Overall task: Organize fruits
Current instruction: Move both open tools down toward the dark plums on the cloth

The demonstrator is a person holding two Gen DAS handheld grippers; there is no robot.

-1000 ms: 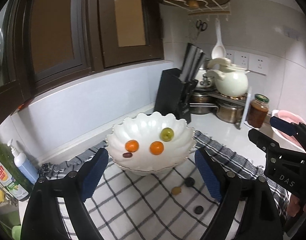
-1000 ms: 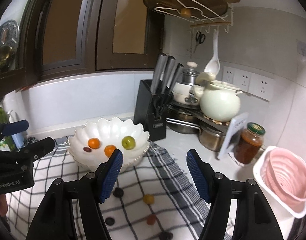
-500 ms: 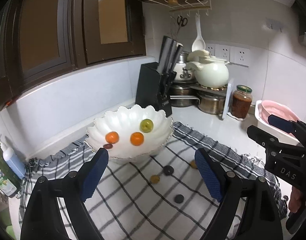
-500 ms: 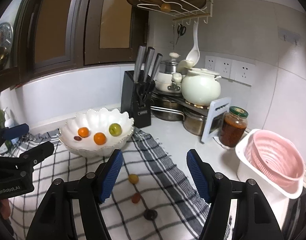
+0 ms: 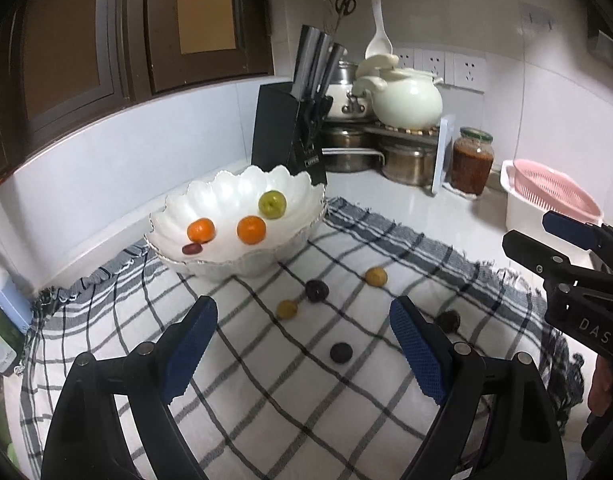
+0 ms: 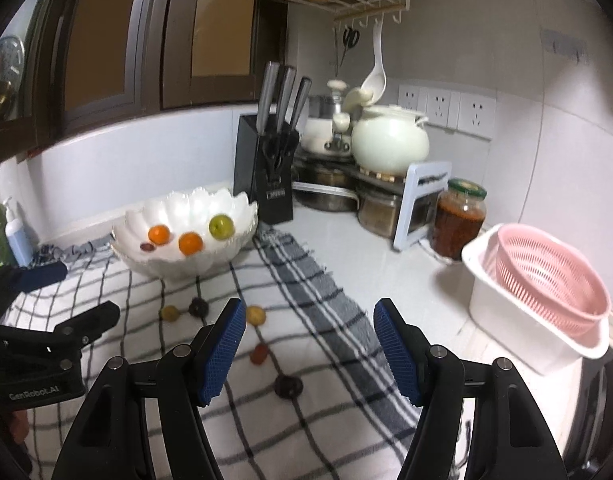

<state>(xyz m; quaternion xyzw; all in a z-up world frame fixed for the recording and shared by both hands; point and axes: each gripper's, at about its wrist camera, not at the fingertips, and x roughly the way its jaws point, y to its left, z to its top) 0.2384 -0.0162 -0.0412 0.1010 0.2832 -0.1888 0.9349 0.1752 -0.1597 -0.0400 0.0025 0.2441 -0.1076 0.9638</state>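
A white scalloped bowl [image 5: 210, 268] [image 6: 146, 264] stands at the back of a checked cloth [image 5: 266, 400]. It holds two oranges [image 5: 251, 230], a green fruit [image 5: 272, 204] and a small dark red fruit [image 5: 191, 249]. Several small fruits lie loose on the cloth: yellow ones [image 5: 376, 277] [image 5: 286, 309] and dark ones [image 5: 317, 291] [image 5: 341, 353] [image 6: 288, 386], plus a reddish one [image 6: 258, 354]. My left gripper [image 5: 302, 348] is open and empty above the cloth, short of the loose fruits. My right gripper [image 6: 308, 352] is open and empty, to the right.
A black knife block [image 5: 290, 136] stands behind the bowl. Pots, a white kettle [image 5: 406, 100] and a sauce jar [image 5: 471, 164] fill the back corner. A pink colander in a white tub [image 6: 546, 292] sits at the right. Bottles [image 5: 6, 292] stand at the left.
Both grippers have pulled back from the bowl. The bowl looks smaller and more loose fruits on the cloth have come into view. Both stay open.
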